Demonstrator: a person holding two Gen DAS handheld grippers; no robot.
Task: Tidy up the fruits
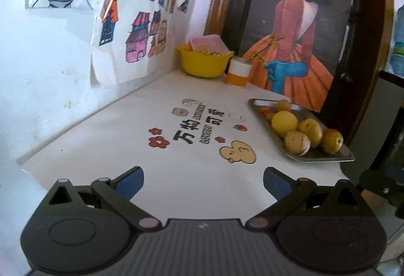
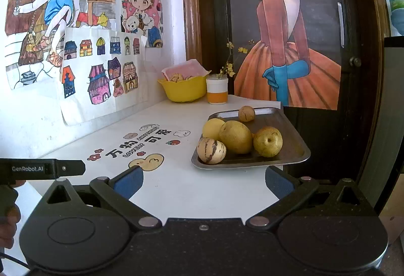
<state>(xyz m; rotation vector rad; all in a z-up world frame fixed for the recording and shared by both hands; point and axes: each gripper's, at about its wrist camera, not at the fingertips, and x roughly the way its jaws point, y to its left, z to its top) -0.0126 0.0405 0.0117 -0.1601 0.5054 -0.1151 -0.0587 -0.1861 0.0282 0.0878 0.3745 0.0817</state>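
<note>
The fruits point(image 2: 236, 137) are lying in the metal tray point(image 2: 293, 149) at the table's point(image 2: 176, 190) right edge. Behind the tray, a yellow bowl point(image 2: 183, 90) is sitting beside an orange cup point(image 2: 217, 92). I am holding my right gripper point(image 2: 203, 183) and left gripper point(image 1: 203, 183) wide open and empty, short of the tray.

"GenRobot.AI" on left tongs point(image 2: 41, 169), "万物可爱" on table point(image 2: 176, 190)
</note>
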